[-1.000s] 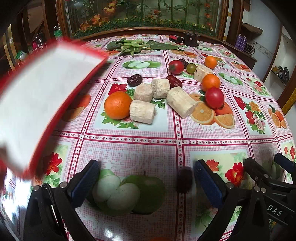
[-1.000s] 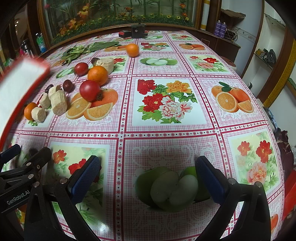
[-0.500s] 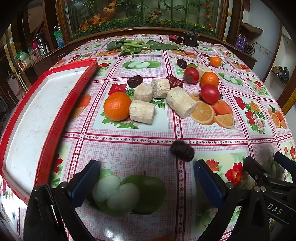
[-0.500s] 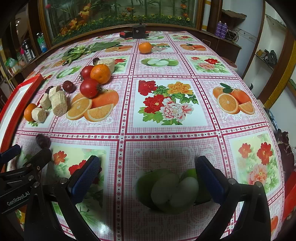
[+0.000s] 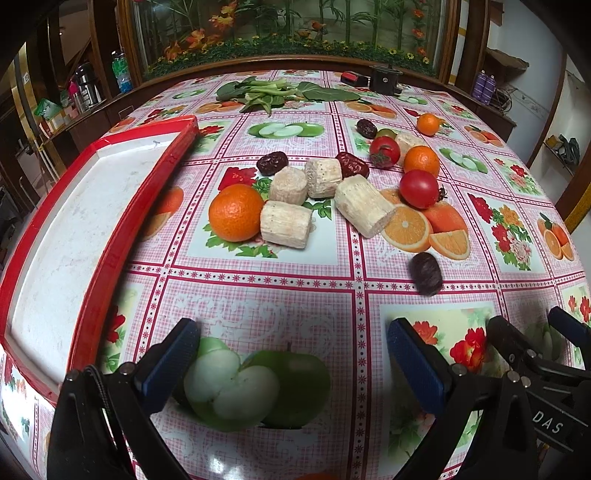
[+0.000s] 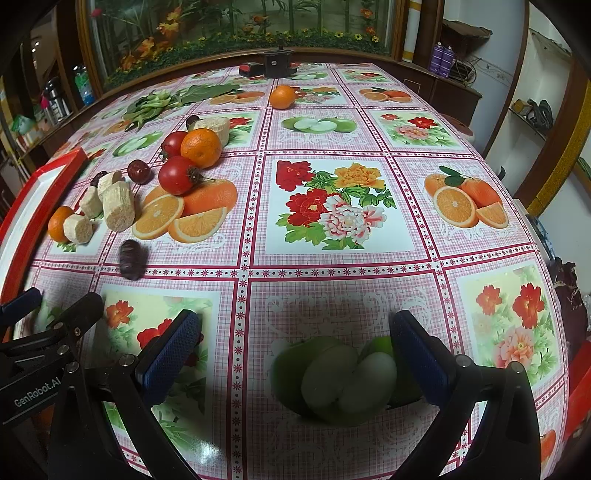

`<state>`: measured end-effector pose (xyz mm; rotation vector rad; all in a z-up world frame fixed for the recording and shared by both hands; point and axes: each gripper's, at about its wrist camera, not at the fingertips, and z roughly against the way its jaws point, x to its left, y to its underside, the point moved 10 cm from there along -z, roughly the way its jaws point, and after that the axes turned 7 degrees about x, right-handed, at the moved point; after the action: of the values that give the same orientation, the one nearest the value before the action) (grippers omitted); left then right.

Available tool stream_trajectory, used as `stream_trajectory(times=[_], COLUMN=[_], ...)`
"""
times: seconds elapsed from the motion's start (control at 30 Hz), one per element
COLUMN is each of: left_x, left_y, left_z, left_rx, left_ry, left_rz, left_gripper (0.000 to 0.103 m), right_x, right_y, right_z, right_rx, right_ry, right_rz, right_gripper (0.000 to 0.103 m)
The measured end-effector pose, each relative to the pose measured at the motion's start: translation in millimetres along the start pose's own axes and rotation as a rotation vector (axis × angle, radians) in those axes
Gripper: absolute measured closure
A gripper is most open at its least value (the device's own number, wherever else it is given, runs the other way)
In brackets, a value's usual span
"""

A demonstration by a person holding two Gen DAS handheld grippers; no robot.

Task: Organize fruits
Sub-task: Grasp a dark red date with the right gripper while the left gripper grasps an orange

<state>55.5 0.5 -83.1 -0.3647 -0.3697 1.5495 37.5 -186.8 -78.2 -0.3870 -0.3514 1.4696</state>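
Tablecloth (image 5: 258,295) printed with fruit and flowers; aquarium (image 5: 288,29) behind. Date (image 5: 426,273) lies ahead of left gripper (image 5: 291,354), outside its fingers. Both grippers' fingers apart, right gripper (image 6: 295,354) included.

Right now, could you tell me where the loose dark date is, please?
In the left wrist view the date lies alone right of centre on the tablecloth, just below the printed orange slices and nearer than the tomato.

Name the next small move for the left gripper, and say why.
Probably ease the left gripper forward and right toward the stray date. It is open and empty, the date lies nearest, apart from the other fruit, and the red tray sits empty at left.
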Motion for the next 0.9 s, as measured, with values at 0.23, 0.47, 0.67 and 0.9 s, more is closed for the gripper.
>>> stream_trajectory(times=[0.23, 0.47, 0.67, 0.9], left_x=[2.3, 0.5, 4.5, 24.4], left_y=[0.1, 1.8, 6.4, 9.8], left_z=[0.7, 0.4, 3.1, 23.9], left_rx=[0.005, 0.042, 0.08, 0.064], left_ry=[-0.005, 0.033, 0.073, 0.14], left_rz=[0.01, -0.058, -0.126, -0.171], left_gripper=[0.0, 0.0, 0.0, 0.0], right_x=[0.6, 0.7, 0.4, 25.5], right_y=[0.9, -0.6, -0.5, -7.2], right_z=[-0.3, -4.5, -4.1, 4.2], right_rx=[0.012, 0.08, 0.088, 0.067], right_ry=[0.0, -0.011, -0.004, -0.082], right_rz=[0.002, 0.023, 0.032, 0.115], right_gripper=[0.0, 0.0, 0.0, 0.0])
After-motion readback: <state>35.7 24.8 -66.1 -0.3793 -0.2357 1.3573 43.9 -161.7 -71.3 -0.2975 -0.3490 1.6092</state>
